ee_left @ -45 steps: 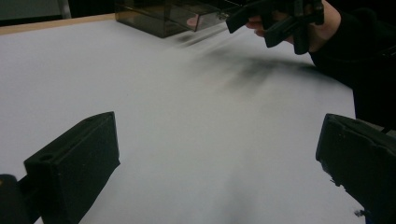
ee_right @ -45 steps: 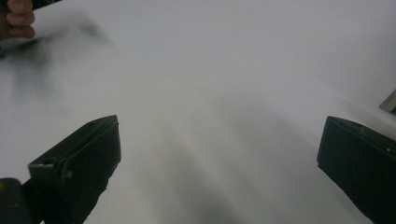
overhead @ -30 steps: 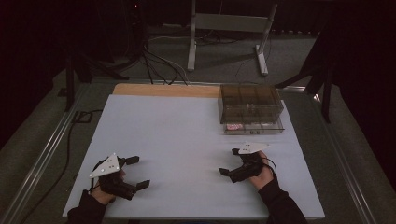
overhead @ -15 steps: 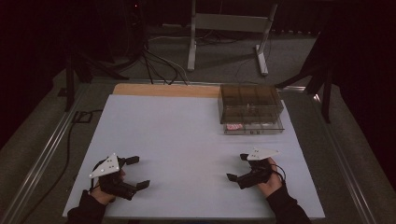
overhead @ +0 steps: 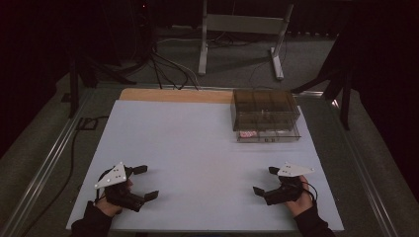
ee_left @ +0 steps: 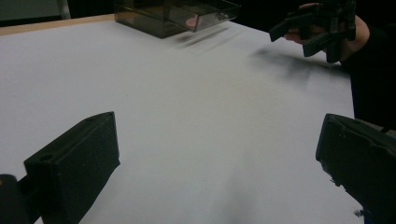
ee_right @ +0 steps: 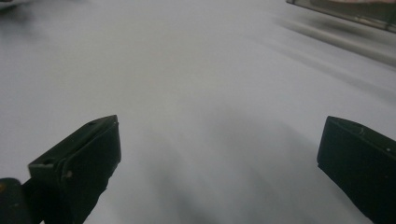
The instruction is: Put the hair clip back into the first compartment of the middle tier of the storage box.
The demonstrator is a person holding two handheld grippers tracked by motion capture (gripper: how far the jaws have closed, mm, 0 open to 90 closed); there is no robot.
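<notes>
Near the front edge of the white table (overhead: 197, 143), both grippers rest low with their jaws spread wide and nothing between them. Seen from above, the left gripper (overhead: 143, 182) sits at the near left corner and the right gripper (overhead: 264, 181) at the near right, well apart from each other, each held in a hand with a dark sleeve. Neither touches the smoky clear drawer box (overhead: 265, 114), which stands at the far right of the table, well away from both.

From the left gripper view, the right gripper appears again, raised a little above the tabletop with its shadow beneath it, and the box's bottom drawer is seen pulled out with something pink (ee_left: 191, 21) lying inside. From above, that pink thing (overhead: 248, 134) lies at the drawer's left end; what it is cannot be told. The right gripper view is blurred, showing bare tabletop between its jaws and a corner of the box.
</notes>
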